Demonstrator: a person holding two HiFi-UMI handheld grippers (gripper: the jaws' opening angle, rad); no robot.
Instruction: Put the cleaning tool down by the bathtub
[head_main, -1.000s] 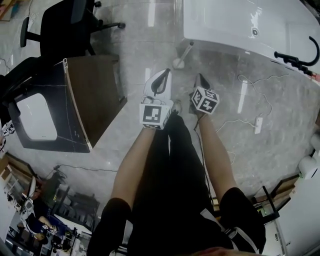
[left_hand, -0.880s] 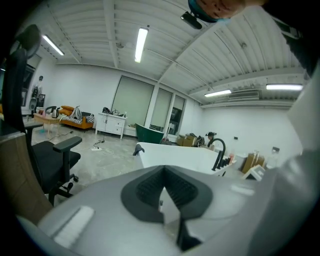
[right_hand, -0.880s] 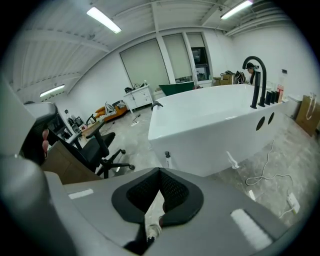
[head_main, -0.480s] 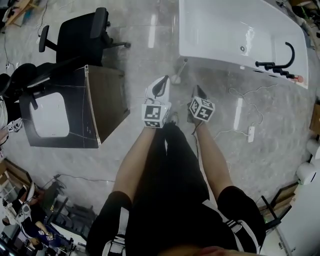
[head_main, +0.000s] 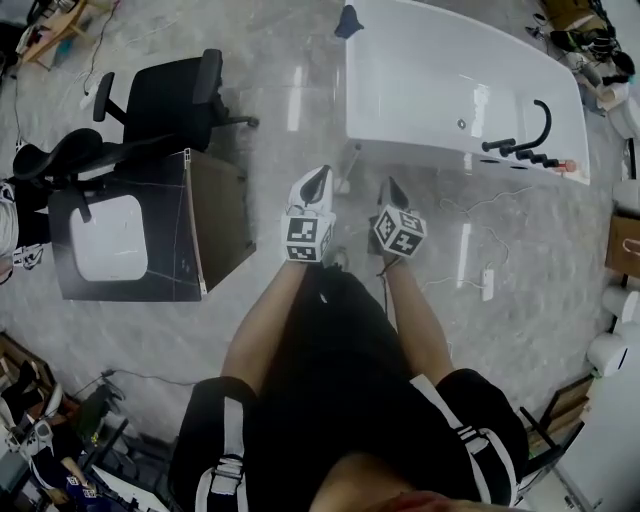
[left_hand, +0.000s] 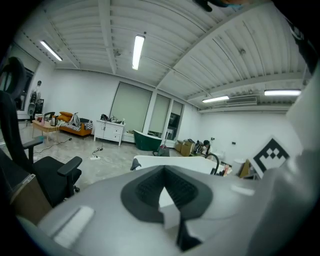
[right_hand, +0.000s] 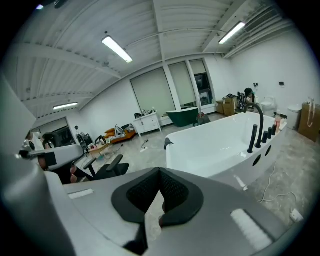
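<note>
We hold both grippers in front of us above the grey floor, and both are empty. The left gripper has its jaws pressed together to one point, with nothing between them; its own view shows the same. The right gripper also has its jaws pressed together and holds nothing.

The cleaning tool is on the floor just beside the front wall of the white bathtub, near its left corner, apart from both grippers. Its thin handle is tilted and its white end is low, by the tub. We cannot tell if the handle touches the wall.

A black faucet stands on the rim of the tub. A black office chair is at the left.
</note>
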